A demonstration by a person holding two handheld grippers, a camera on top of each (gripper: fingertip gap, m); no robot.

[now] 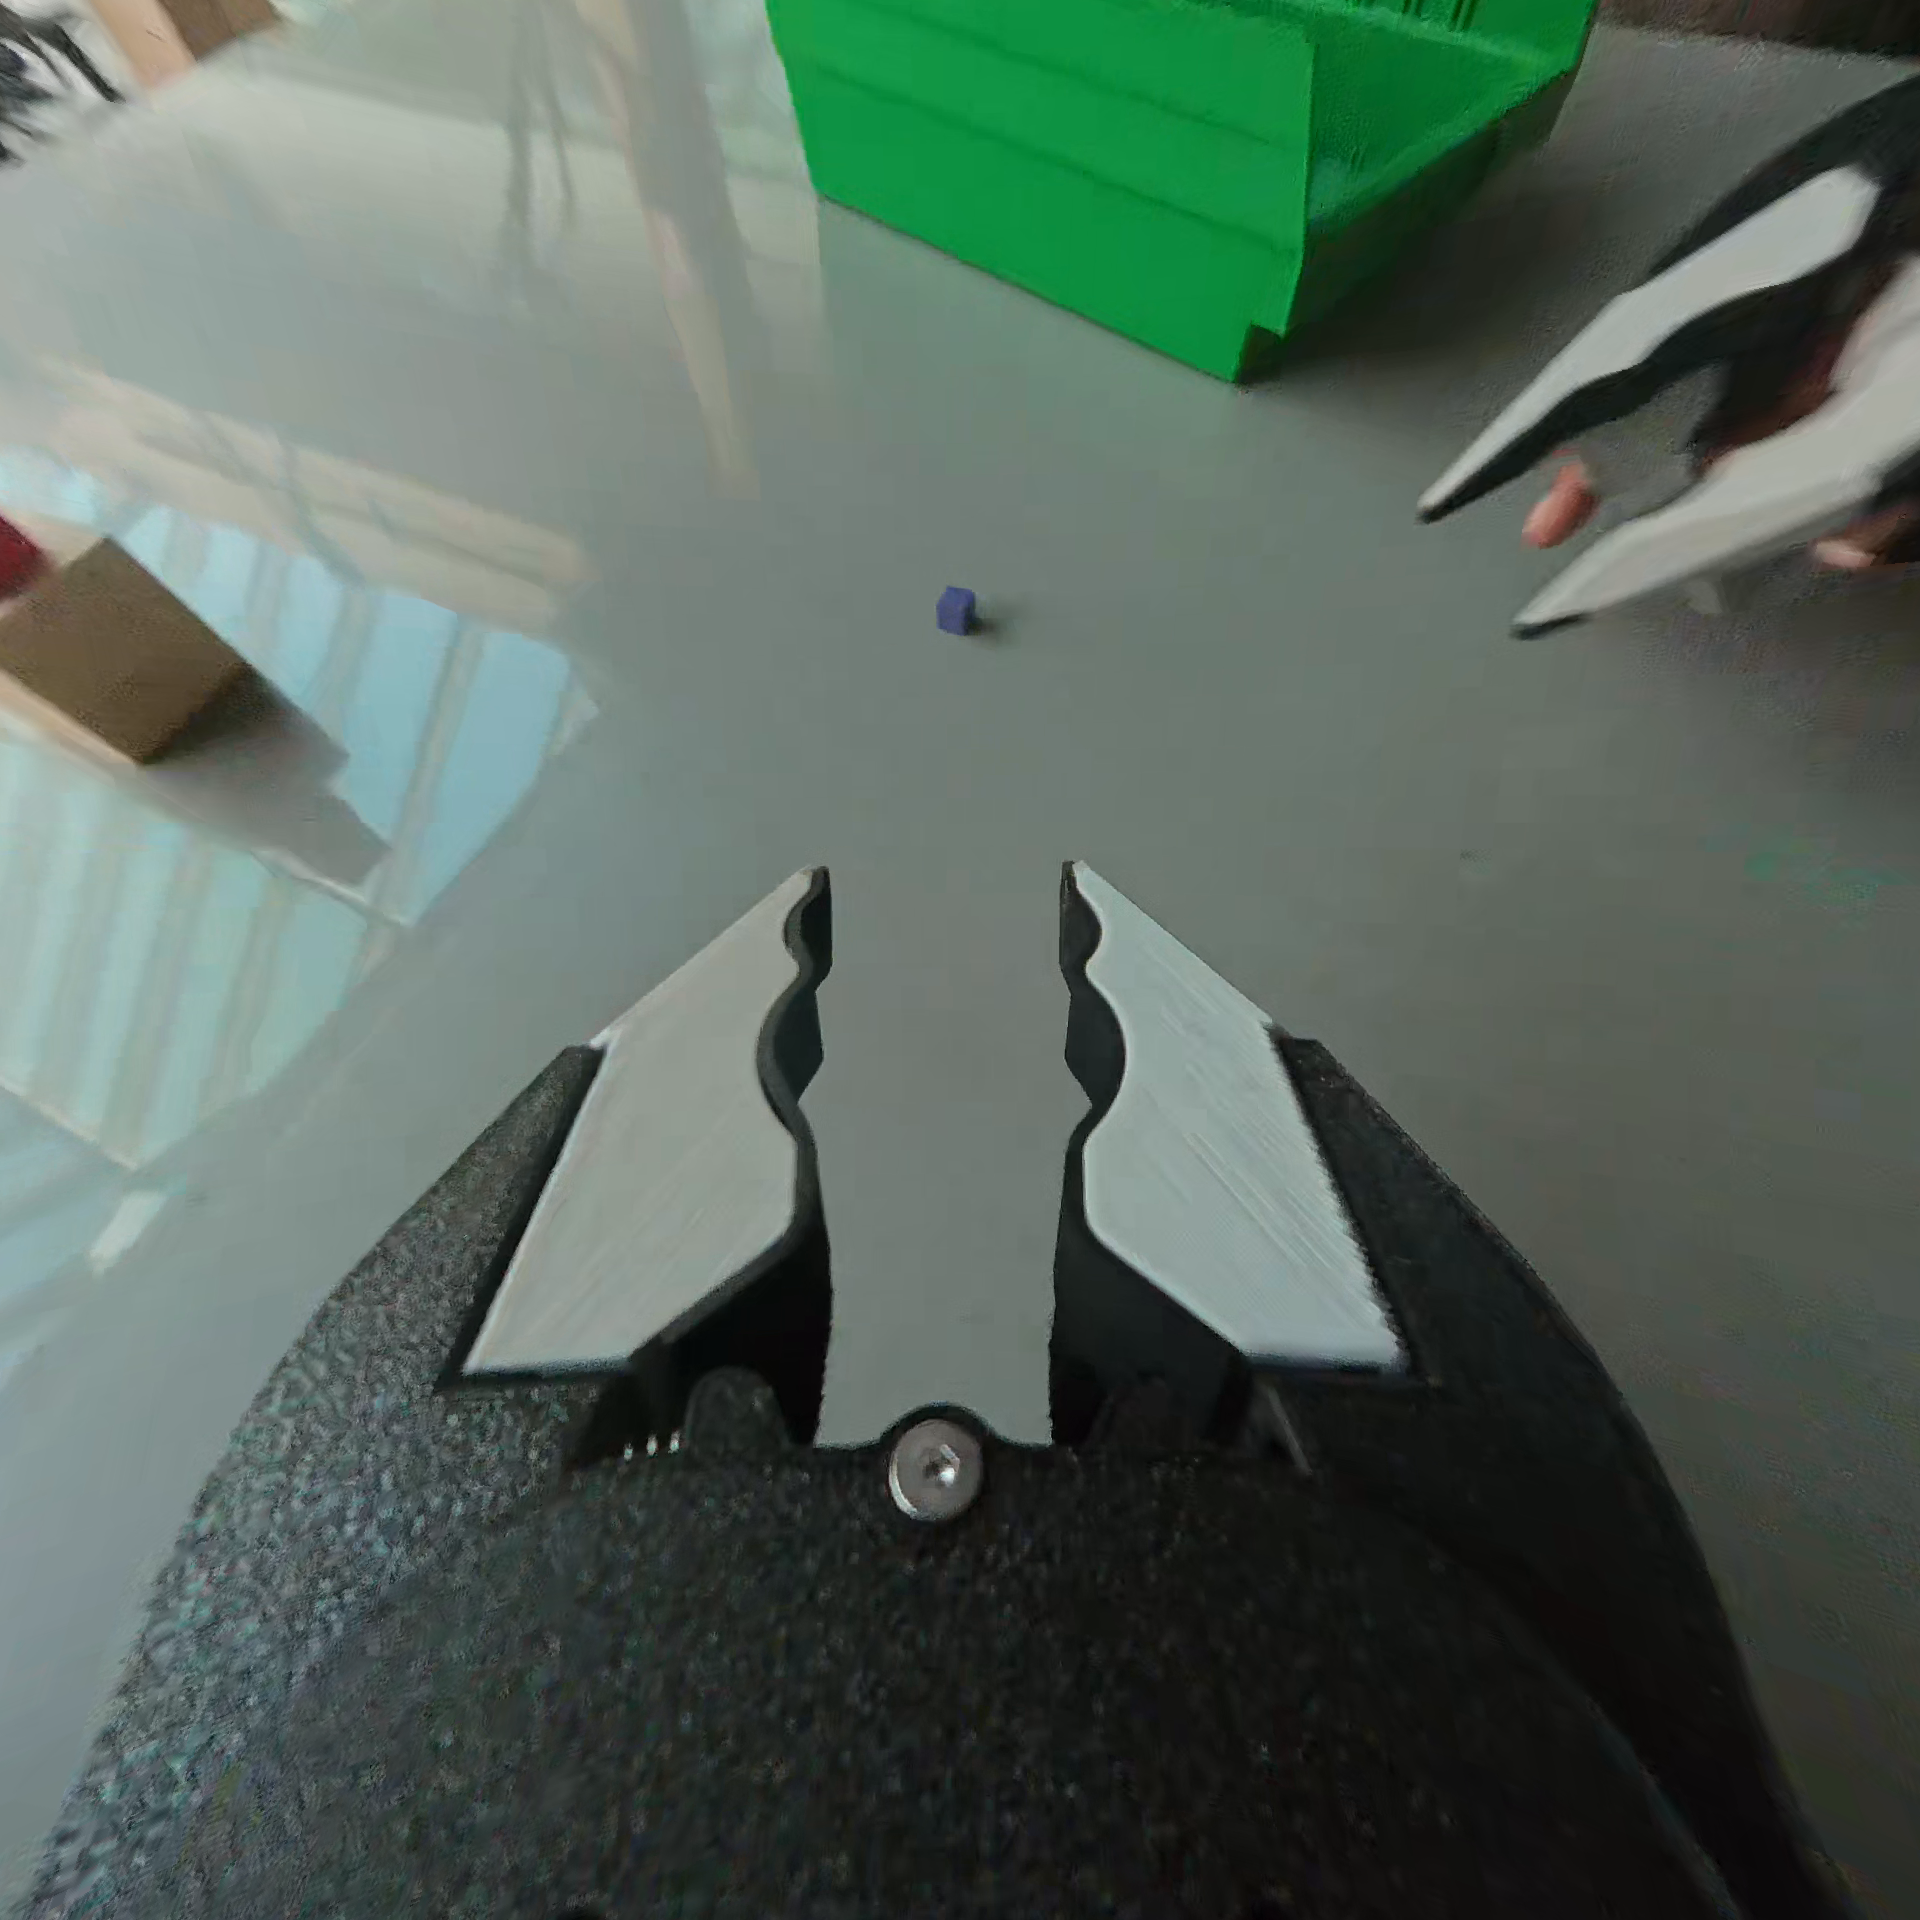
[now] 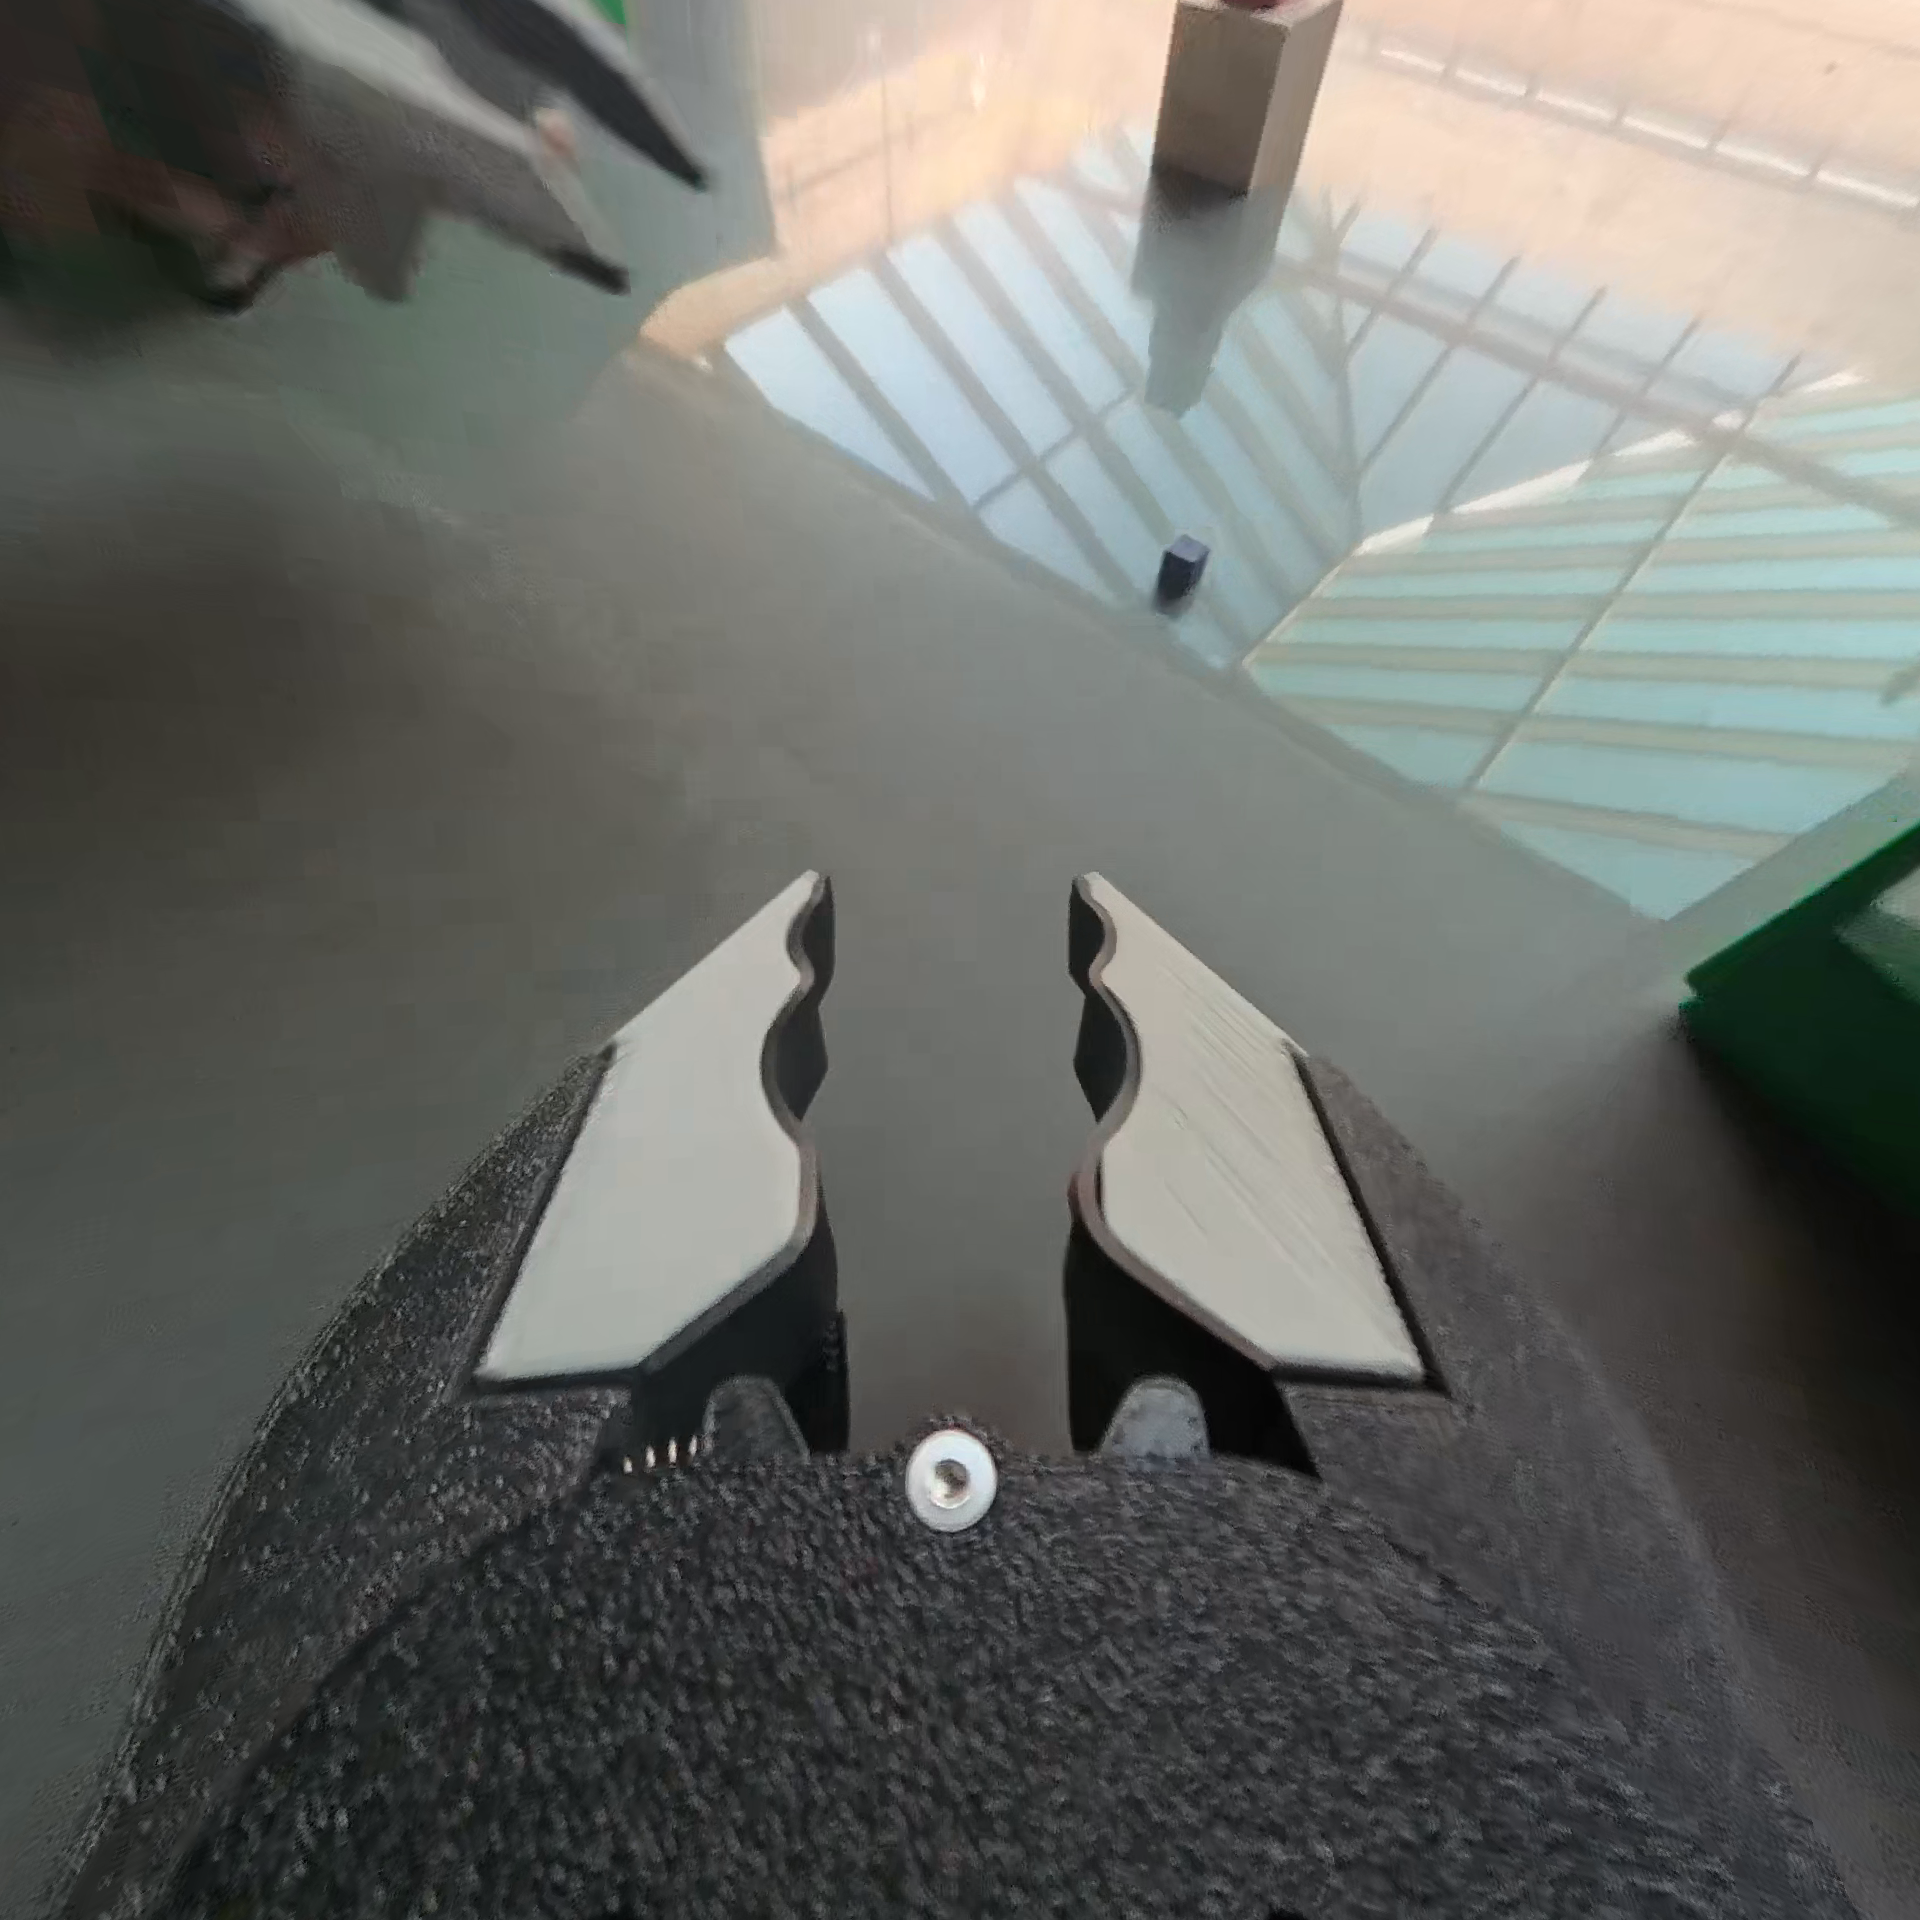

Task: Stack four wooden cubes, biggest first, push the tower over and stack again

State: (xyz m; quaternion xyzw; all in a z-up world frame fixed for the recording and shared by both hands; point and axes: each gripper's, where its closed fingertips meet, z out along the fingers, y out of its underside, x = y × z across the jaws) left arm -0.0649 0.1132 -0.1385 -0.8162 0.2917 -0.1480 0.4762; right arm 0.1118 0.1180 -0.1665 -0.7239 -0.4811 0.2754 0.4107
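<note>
Left gripper (image 1: 944, 883): jaws apart, nothing between them, held above a glossy grey table (image 1: 1247, 831). Directly ahead of its tips, well apart from them, a small blue cube (image 1: 956, 609) sits alone on the surface.

Right gripper (image 2: 950, 891): jaws likewise apart and empty. In the left wrist view it enters from the right edge (image 1: 1496, 566), fingers spread, with a person's fingertip (image 1: 1558, 509) showing behind them. The cube lies ahead and to the right of this gripper (image 2: 1184, 561), also well apart.

Surroundings – a green bin (image 1: 1143, 156) stands beyond the cube on the far side of the table; in the right wrist view only its corner shows at the right edge (image 2: 1818, 997). A tan cardboard box (image 1: 114, 665) rests at the left of the table, seen upright at the top of the right wrist view (image 2: 1242, 88); something red sits on or beside it, too blurred to identify. The left gripper appears blurred at the upper left of the right wrist view (image 2: 613, 223) – its condition is not readable there
</note>
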